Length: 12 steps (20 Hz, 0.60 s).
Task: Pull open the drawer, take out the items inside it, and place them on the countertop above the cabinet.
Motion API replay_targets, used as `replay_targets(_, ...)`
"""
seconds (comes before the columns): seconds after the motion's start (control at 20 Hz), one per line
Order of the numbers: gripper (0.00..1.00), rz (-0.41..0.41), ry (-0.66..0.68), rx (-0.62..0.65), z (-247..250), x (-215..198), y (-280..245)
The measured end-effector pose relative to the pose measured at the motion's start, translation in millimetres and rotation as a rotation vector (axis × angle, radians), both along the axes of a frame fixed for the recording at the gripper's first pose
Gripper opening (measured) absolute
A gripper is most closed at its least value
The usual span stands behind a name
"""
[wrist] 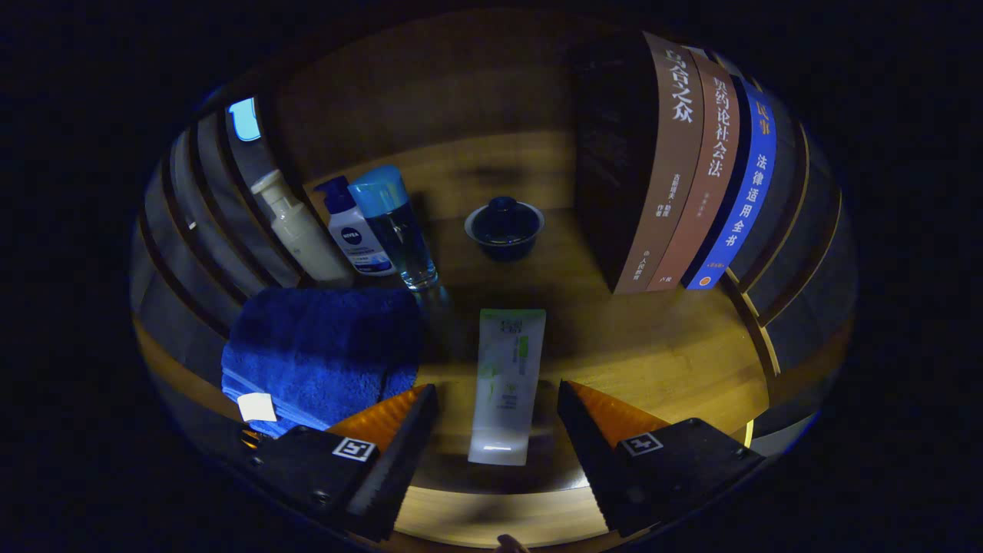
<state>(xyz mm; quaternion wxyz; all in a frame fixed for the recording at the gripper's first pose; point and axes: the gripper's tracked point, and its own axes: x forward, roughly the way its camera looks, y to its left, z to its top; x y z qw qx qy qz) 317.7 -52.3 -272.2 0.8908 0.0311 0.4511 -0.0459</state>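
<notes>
Wooden tabletop [660, 361] is carrying a white tube [507, 384], lying between the tool [498, 403] fingers, which are standing apart.

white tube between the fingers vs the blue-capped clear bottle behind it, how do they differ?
The white tube lies flat on the wooden countertop between the open gripper fingers, untouched; the blue-capped clear bottle stands upright beyond the blue towel. The tube is opaque white with green print; the bottle is see-through with a blue cap. The tube lies alone; the bottle stands beside two other bottles. Both rest on the countertop.
</notes>
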Motion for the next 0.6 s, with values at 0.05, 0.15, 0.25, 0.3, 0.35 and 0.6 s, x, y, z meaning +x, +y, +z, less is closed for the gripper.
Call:
replay_targets(0.05, 0.98, 0.002, 0.004, -0.003, 2, -4, 0)
replay_targets(0.15, 0.99, 0.010, -0.009, -0.026, 9, -15, -1)
replay_targets(0.25, 1.00, 0.019, -0.063, -0.032, 24, -27, 5)
replay_targets(0.3, 1.00, 0.017, -0.100, -0.028, 32, -34, 9)
replay_targets(0.35, 1.00, 0.033, -0.137, -0.022, 40, -45, 16)
replay_targets(0.6, 1.00, 0.058, -0.385, 0.018, 91, -124, 39)
